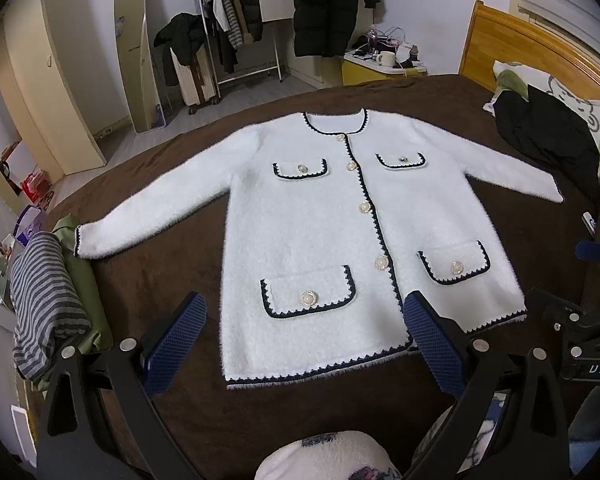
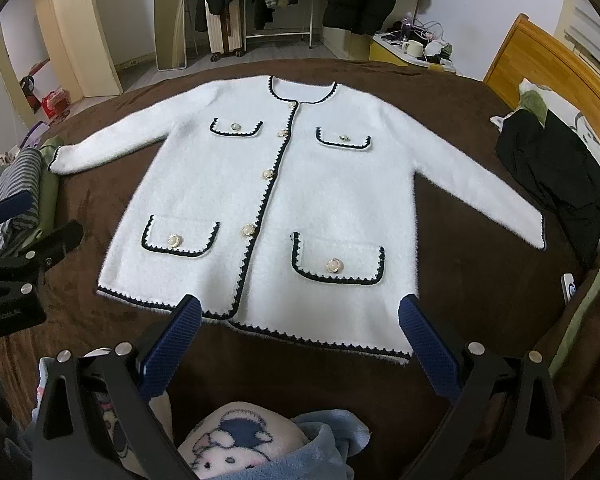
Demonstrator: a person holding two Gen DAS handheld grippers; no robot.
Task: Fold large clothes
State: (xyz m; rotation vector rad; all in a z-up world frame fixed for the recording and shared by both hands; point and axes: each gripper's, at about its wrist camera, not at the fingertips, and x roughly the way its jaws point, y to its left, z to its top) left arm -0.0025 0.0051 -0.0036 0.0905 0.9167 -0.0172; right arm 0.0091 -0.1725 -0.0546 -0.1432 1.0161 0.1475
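A fluffy white cardigan with dark scalloped trim, pearl buttons and several trimmed pockets lies flat and face up on the brown bed cover, both sleeves spread outward. My left gripper hovers above the hem near the lower left pocket, open with nothing between its blue pads. My right gripper hangs over the hem below the lower right pocket, also open and empty. Each gripper's black body shows at the edge of the other's view.
A striped grey garment on green cloth lies at the bed's left edge. A black garment rests on a pillow at the right, by the wooden headboard. A person's fleece-clad knees sit below. A clothes rack, mirror and yellow nightstand stand behind.
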